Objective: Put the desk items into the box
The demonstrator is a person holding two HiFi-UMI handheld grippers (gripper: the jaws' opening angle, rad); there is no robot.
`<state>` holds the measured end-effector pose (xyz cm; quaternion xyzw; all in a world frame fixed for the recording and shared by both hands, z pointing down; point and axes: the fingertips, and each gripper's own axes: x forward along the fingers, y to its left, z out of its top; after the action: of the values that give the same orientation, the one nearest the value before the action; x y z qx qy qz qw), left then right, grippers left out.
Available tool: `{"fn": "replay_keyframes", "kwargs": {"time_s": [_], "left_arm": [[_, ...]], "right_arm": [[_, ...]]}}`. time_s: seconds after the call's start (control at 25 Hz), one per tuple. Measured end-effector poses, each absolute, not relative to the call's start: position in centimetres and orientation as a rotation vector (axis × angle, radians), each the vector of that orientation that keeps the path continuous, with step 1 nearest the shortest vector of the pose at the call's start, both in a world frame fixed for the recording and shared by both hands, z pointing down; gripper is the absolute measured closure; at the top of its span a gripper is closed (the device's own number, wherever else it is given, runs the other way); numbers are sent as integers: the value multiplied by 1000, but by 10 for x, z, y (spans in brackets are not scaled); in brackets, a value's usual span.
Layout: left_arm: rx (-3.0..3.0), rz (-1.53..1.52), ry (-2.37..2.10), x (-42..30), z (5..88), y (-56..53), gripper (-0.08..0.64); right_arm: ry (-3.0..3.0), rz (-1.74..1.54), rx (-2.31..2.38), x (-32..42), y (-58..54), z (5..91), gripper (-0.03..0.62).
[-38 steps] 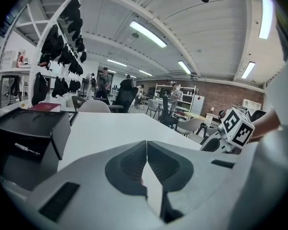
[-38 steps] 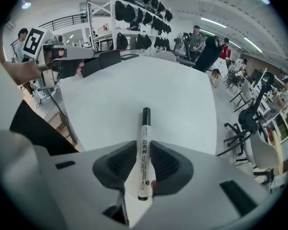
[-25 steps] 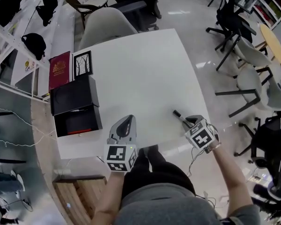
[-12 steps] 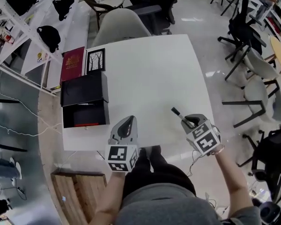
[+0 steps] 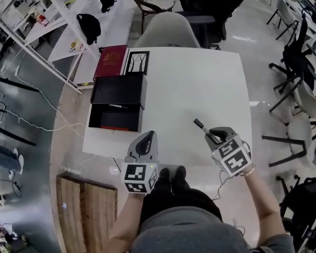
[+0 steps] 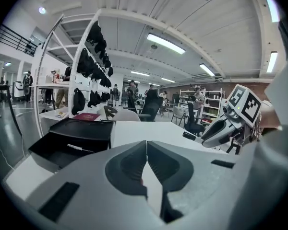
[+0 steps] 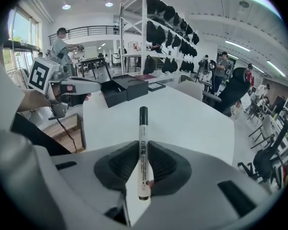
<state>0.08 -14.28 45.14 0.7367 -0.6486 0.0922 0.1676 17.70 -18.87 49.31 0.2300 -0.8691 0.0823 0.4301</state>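
Firmly pinched between the jaws of the right gripper [image 5: 209, 135], a marker [image 7: 143, 143] points straight ahead, its black cap end sticking out past the fingertips. The gripper holds it over the near right part of the white table [image 5: 200, 88]. The open black box [image 5: 118, 90] sits well apart from it at the table's left edge, lid folded back, with a red book [image 5: 110, 61] and a framed picture [image 5: 137, 62] just beyond. The left gripper [image 5: 146, 137] hangs at the near edge, jaws pressed together with nothing between them.
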Motion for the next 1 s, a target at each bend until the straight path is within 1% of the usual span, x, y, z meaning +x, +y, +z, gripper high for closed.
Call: {"fn": "replay_keyframes", "kwargs": {"time_s": [0.44, 1.0], "left_arm": [[1892, 232, -2065, -52, 440, -106, 552], [1729, 171, -2199, -126, 440, -69, 552]], "right_arm": [[-2262, 77, 363, 101, -188, 471, 522], [-2311, -24, 150, -20, -166, 460, 522]]}}
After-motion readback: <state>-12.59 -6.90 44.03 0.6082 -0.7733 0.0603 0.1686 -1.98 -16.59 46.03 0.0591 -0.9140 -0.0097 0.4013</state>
